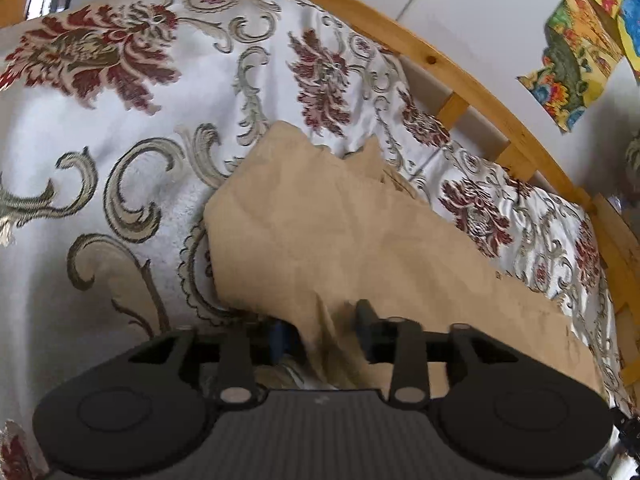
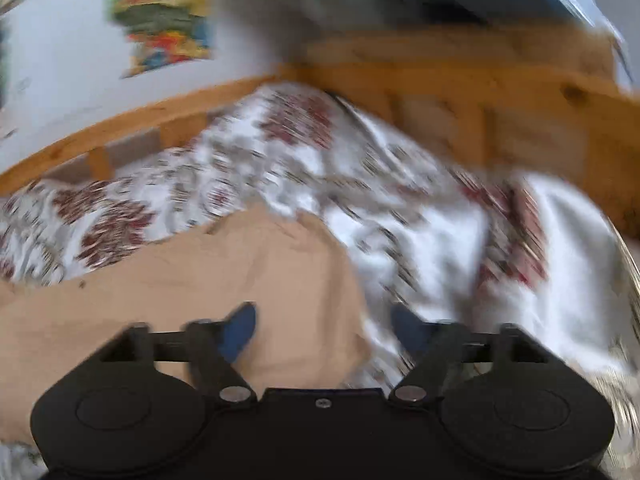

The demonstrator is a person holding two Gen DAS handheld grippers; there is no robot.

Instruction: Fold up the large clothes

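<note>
Your tan garment (image 1: 320, 216) lies on the bed (image 1: 100, 184), along the side nearest the wooden rail (image 1: 460, 68), already doubled into a long band. Your left claw (image 1: 320, 332) is clamped on a bunched fold at the near end. Your right claw (image 2: 324, 332) stands parted over the other end, holding nothing; that view is blurred. I judge the folding partway done, with crosswise folds left.

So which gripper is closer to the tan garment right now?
Left. The left gripper has the tan garment bunched between its fingers; the right gripper is open over its edge, not gripping it.
</note>
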